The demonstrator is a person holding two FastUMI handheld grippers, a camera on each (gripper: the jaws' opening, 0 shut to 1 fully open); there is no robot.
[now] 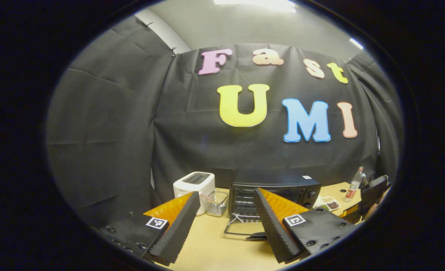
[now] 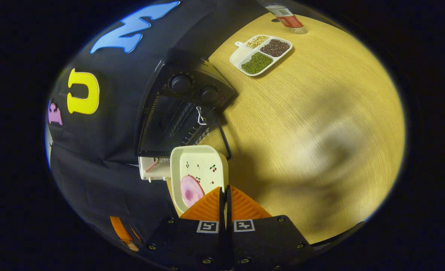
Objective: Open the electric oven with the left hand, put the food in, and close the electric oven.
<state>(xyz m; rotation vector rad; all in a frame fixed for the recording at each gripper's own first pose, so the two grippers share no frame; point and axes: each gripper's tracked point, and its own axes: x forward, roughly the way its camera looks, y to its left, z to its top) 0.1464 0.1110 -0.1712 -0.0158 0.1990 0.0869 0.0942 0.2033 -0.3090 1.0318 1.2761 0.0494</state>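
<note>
Black cloth closes off the booth behind a pale wooden worktop (image 1: 215, 244), and I read the scene across from the left. At the far left of the left gripper view stands a white toaster (image 1: 194, 186), then a small clear container (image 1: 217, 203), both well out of the way of the job. My left claw (image 1: 224, 226) hangs back from the worktop with its fingers spread wide apart and nothing between them, which makes sense to me: the electric oven (image 1: 275, 192) already has its door (image 1: 243, 229) dropped flat toward me, so that hand's opening job looks done and it is keeping clear of the mouth. To the right of the oven sit a divided tray of beans (image 2: 261, 54) and a bottle (image 1: 354, 184), near each other and apart from the oven. My right claw (image 2: 224, 195) is pressed together on the near rim of a white dish (image 2: 198, 171) carrying a pink slice of food (image 2: 190, 190), held just in front of the open oven in the right gripper view. I judge the pinch on the rim is there so the dish can slide in level; a tilt could let the slice slip.
</note>
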